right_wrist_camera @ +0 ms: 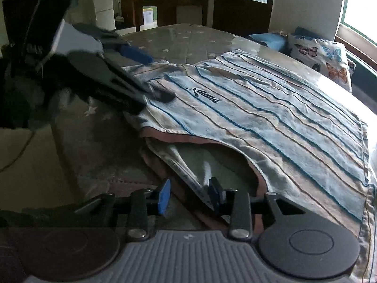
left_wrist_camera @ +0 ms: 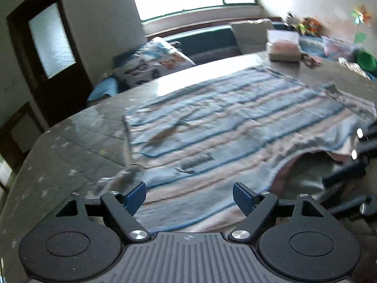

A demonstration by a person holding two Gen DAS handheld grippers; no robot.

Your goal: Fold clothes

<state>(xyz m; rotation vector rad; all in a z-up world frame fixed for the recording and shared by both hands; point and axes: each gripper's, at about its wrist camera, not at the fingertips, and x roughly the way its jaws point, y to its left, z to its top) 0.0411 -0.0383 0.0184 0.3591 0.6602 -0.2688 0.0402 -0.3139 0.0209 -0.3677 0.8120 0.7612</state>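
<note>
A blue, white and tan striped T-shirt lies spread flat on a grey star-patterned table. It also shows in the right wrist view, with a Puma logo and its neck opening facing me. My left gripper is open, low over the shirt's near shoulder part. It shows in the right wrist view at the shirt's left shoulder. My right gripper is open, its jaws at the collar edge. It shows at the right edge of the left wrist view.
A butterfly cushion and a blue cushion lie on a bench beyond the table's far edge. Boxes, a green bowl and small clutter stand at the table's far right. A dark door is at the left.
</note>
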